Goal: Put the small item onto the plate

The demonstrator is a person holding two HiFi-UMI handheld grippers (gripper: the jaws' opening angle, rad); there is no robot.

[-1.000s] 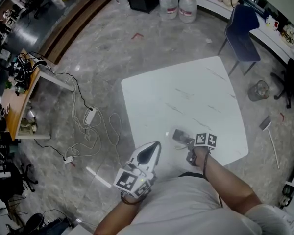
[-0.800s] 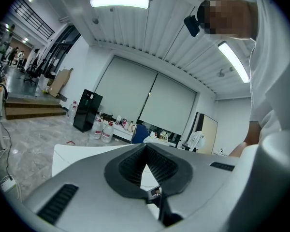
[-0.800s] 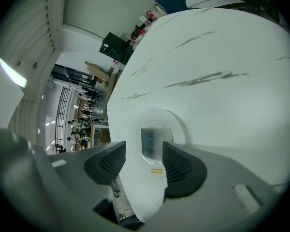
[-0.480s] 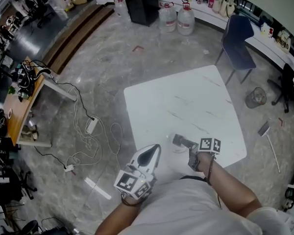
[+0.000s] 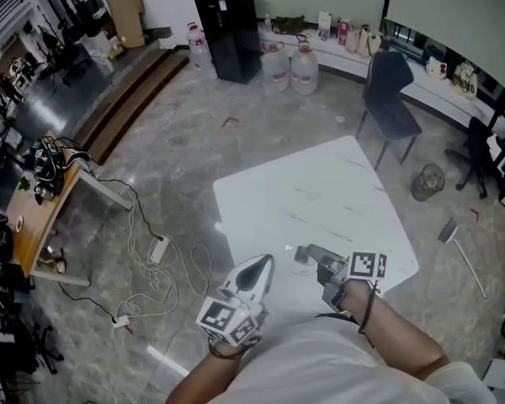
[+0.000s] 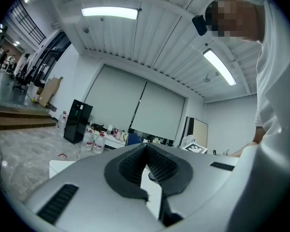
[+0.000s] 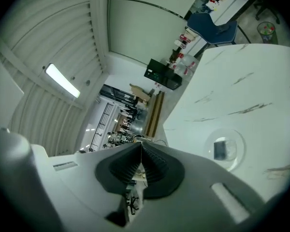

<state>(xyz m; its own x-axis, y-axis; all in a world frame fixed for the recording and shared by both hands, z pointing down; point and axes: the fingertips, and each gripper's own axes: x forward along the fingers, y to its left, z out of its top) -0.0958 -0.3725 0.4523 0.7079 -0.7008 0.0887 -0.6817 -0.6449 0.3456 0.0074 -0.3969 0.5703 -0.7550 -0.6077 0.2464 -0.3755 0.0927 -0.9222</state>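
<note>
A clear round plate [image 5: 302, 259] lies near the front edge of the white table [image 5: 320, 192]. In the right gripper view the plate [image 7: 227, 150] holds a small dark square item [image 7: 219, 150]. My right gripper [image 5: 318, 257] sits just right of the plate, low over the table, shut with nothing between its jaws [image 7: 140, 148]. My left gripper [image 5: 266, 263] hangs off the table's front left edge, its jaws closed together and empty [image 6: 146, 148]. In the head view the item is too small to make out.
A blue chair [image 5: 387, 93] stands beyond the table's far corner, a wire bin [image 5: 427, 182] to its right. Water bottles [image 5: 303, 67] and a black cabinet [image 5: 227, 30] line the back. Cables [image 5: 151, 251] trail over the floor by a wooden desk [image 5: 42, 209] at the left.
The head view has tilted up, so more of the room's far side shows. The right gripper has drawn back slightly from over the plate. The left gripper has stayed in place.
</note>
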